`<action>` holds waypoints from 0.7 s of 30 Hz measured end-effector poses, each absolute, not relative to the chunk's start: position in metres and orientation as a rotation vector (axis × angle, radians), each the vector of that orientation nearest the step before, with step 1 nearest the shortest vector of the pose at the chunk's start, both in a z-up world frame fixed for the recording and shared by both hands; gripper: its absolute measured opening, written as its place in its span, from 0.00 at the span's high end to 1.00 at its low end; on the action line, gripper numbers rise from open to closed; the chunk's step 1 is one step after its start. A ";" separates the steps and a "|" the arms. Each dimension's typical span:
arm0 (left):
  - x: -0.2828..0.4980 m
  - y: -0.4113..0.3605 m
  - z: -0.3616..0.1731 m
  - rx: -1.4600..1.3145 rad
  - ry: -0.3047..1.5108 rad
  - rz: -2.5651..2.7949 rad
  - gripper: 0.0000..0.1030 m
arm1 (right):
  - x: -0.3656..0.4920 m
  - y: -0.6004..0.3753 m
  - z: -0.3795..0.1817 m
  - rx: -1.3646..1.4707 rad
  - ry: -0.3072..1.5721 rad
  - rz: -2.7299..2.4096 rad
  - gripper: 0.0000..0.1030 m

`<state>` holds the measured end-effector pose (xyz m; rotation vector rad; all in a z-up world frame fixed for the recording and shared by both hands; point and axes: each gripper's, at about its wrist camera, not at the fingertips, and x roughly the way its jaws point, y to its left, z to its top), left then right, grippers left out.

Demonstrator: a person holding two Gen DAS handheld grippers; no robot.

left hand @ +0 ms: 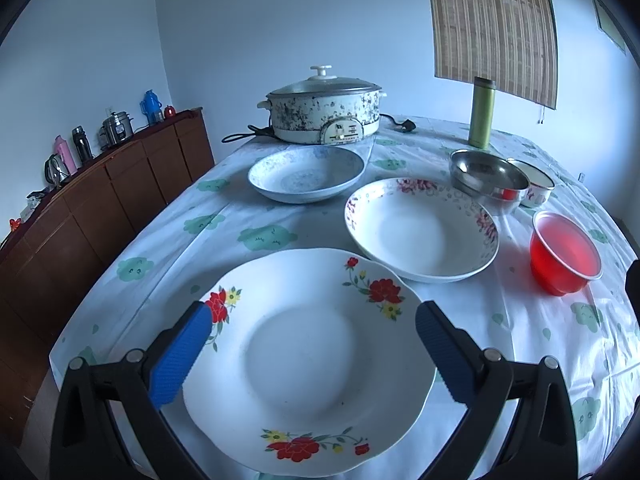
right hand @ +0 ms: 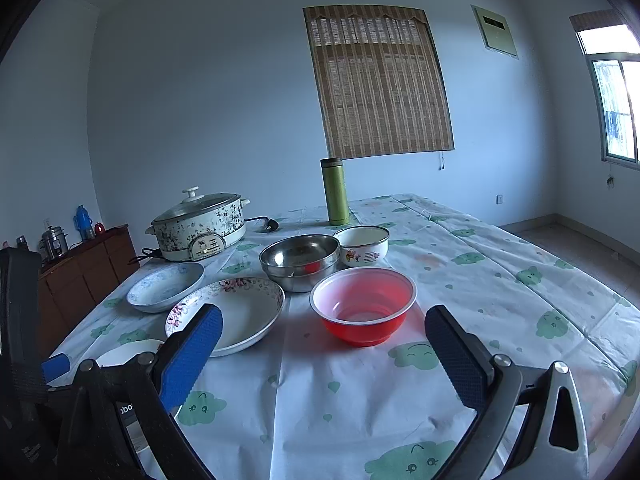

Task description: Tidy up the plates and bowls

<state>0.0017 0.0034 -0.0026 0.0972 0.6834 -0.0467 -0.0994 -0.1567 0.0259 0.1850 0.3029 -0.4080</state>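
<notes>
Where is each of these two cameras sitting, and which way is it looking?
Left wrist: on the left gripper, angled down at the red-flowered plate; its open blue fingers show.
Right wrist: on the right gripper, looking more level across the table at the red bowl; its open fingers show, the left gripper at the left edge.
Shared: red bowl, steel bowl, electric pot, green flask.

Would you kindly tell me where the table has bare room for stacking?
Free: the tablecloth right of the red bowl and enamel bowl, plus the near strip before the red bowl. Crowded: the steel bowl and pink-flowered plate cluster.
</notes>
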 end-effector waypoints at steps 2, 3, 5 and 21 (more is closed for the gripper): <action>0.001 0.003 -0.003 0.097 0.682 -0.046 0.00 | -0.098 -0.157 0.026 0.182 0.307 -0.407 0.00; 0.001 0.003 -0.003 0.097 0.681 -0.046 0.00 | -0.098 -0.156 0.025 0.181 0.308 -0.406 0.00; 0.001 0.003 -0.003 0.098 0.680 -0.046 0.00 | -0.098 -0.157 0.025 0.181 0.308 -0.405 0.00; 0.002 0.002 -0.002 0.095 0.685 -0.049 0.00 | -0.097 -0.157 0.025 0.178 0.311 -0.410 0.00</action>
